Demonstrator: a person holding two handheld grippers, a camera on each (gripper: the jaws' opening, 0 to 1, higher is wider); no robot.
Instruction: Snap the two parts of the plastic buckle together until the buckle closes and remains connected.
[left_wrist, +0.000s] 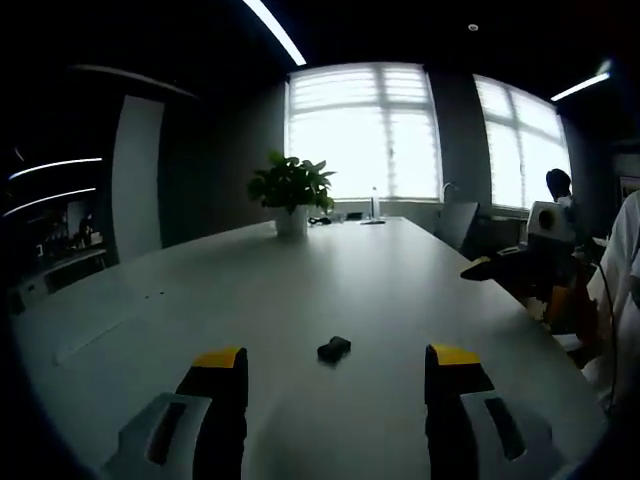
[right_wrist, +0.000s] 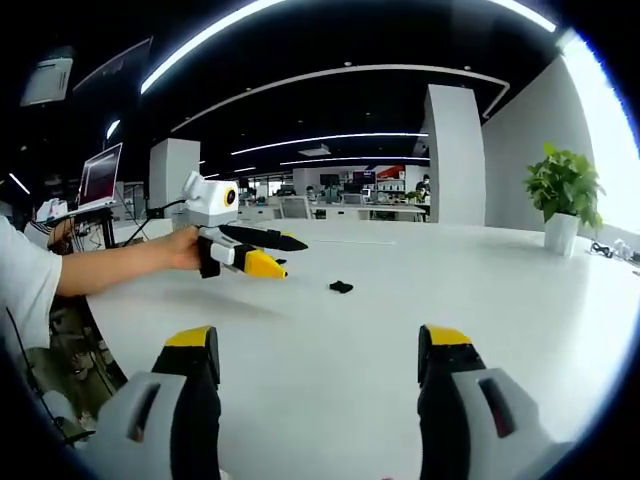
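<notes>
- Two tools are in my hands, one per hand, both raised above a long pale worktop (left_wrist: 300, 290).
- Left tool (left_wrist: 335, 372), left gripper view: its yellow-tipped jaws stand wide apart with nothing between them, above the near part of the worktop.
- Right tool (right_wrist: 315, 350), right gripper view: its jaws also stand wide apart, with nothing between them.
- Buckle (left_wrist: 334, 349): a small dark piece lying flat on the worktop, away from every edge. In the left gripper view it sits between the two jaw tips and just beyond them, touching neither. In the right gripper view it lies well beyond my right tool's jaws, toward the middle of the worktop. I cannot tell whether it is one part or two, nor whether it is closed.
- In the right gripper view my left tool enters from the left, held in my hand (right_wrist: 185, 250), its jaws pointing toward the buckle but well apart from it.
- Potted plant (left_wrist: 291, 195): stands near the worktop's far end, before bright windows (left_wrist: 362, 130).
- White sleeve (right_wrist: 25, 275) of my arm shows at the left of the right gripper view.
</notes>
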